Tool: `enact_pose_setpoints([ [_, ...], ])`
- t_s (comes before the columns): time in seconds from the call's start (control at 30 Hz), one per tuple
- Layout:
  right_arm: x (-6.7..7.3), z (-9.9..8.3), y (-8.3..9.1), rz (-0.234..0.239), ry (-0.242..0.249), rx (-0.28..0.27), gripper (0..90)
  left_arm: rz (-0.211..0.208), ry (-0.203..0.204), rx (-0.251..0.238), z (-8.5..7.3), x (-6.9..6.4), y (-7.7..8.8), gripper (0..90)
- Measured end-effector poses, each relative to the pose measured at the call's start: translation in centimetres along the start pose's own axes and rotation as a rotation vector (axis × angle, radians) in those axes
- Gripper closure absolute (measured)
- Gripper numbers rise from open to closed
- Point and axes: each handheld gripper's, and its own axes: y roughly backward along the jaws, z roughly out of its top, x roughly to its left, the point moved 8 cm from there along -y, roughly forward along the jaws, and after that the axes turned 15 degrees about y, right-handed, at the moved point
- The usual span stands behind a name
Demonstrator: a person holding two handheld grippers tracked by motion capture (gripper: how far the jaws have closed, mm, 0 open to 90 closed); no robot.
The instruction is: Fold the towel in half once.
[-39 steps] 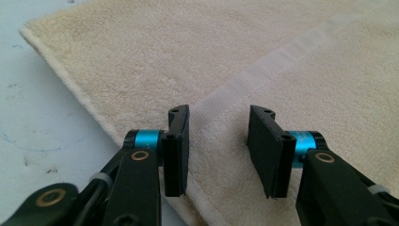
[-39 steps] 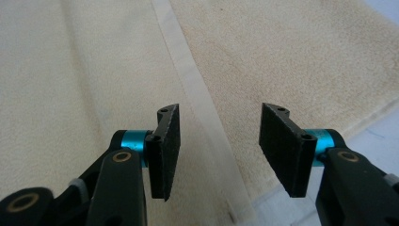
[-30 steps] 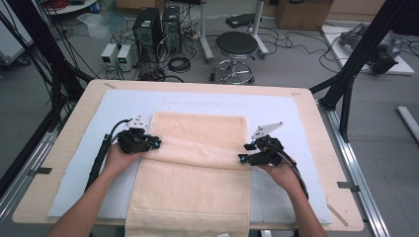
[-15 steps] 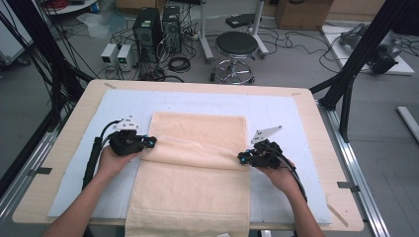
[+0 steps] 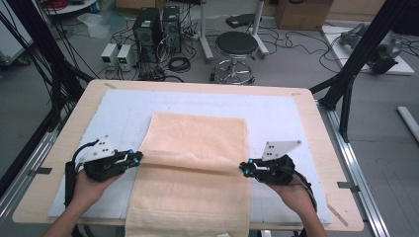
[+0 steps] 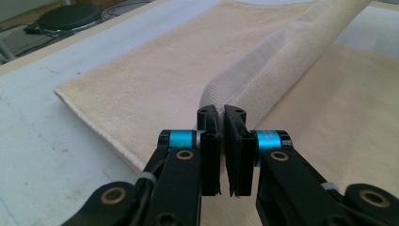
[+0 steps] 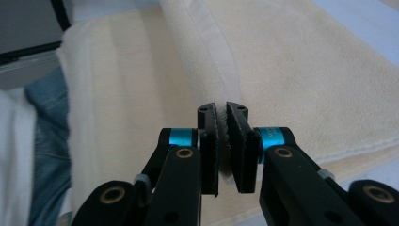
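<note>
A peach towel (image 5: 197, 133) lies lengthwise on a white mat (image 5: 281, 113), its near end hanging over the table's front edge. A raised fold ridge (image 5: 192, 159) runs across it between my grippers. My left gripper (image 5: 137, 157) is shut on the towel at the ridge's left end; in the left gripper view the jaws (image 6: 221, 110) pinch the cloth where the ridge (image 6: 282, 52) starts. At the ridge's right end my right gripper (image 5: 244, 167) is shut on the towel, with fabric showing between its pads (image 7: 222, 107). The towel's hem (image 7: 211, 47) runs away from them.
The mat covers a wooden table (image 5: 64, 123) with bare mat on both sides of the towel. Beyond the far edge stand a black stool (image 5: 237, 47), computer towers (image 5: 157, 24) and cables. A black frame post (image 5: 346, 84) rises at the right.
Both grippers have drawn back toward the person and risen a little, pulling the fold ridge nearer. The left gripper also slid outward to the towel's left edge.
</note>
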Motion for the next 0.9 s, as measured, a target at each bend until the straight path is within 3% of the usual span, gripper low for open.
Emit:
enact_pose_setpoints([
  [0.2,3.0,1.2,1.9,0.013,0.052,-0.021,83.7,-0.020,-0.054,0.006,-1.3,-3.2,3.0,84.7],
  [0.37,6.7,1.6,3.2,0.070,0.079,-0.052,82.5,-0.058,-0.048,0.005,-3.3,-5.8,5.4,84.4],
  [0.43,7.7,1.5,3.3,0.099,0.087,-0.052,70.4,-0.069,-0.056,0.048,-4.5,-6.3,5.8,76.3],
  [0.5,8.0,1.4,3.3,0.124,0.066,-0.068,63.1,-0.075,-0.040,0.068,-5.3,-6.2,5.9,68.0],
  [0.67,6.0,1.0,2.7,0.069,0.035,-0.040,57.4,-0.041,0.006,0.090,-5.1,-4.1,4.7,58.9],
  [0.8,3.1,0.3,1.5,0.017,0.012,0.002,53.9,-0.012,0.054,0.094,-4.1,-2.4,2.8,51.5],
  [0.9,0.1,-0.5,0.3,-0.034,-0.022,0.031,50.0,0.019,0.075,0.084,-2.8,-0.7,0.8,49.4],
])
